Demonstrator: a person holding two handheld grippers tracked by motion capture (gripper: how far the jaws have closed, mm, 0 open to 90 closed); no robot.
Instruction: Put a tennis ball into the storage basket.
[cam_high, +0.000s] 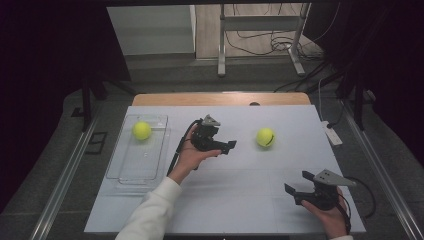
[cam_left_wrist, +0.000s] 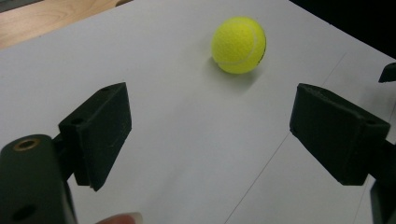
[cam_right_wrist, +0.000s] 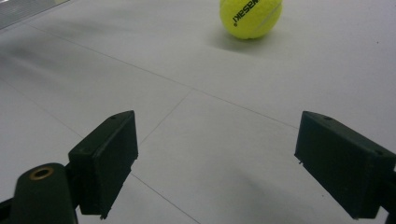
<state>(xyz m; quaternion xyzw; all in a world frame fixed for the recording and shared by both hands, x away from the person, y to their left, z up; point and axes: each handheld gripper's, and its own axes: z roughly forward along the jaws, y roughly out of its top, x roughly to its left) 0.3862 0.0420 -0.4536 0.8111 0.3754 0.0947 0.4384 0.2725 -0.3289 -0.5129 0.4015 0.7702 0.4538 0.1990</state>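
smooth white table (cam_high: 240, 200); fuzzy round yellow ball (cam_high: 265, 137) ahead of left claw (cam_high: 227, 146), spread, empty.

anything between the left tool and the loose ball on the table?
Nothing: bare white table between the open left tool and the tennis ball, per the left gripper view.

High view: fixed above the near edge of the table (cam_high: 225, 200), facing forward and down, taking in the whole top plus floor beyond. Left gripper view: low over mid-table, aimed right and far, close to the bare ball (cam_left_wrist: 238, 45). Right gripper view: low at the near right corner, facing far. Shared by all three: that ball (cam_right_wrist: 251, 17) (cam_high: 265, 137).
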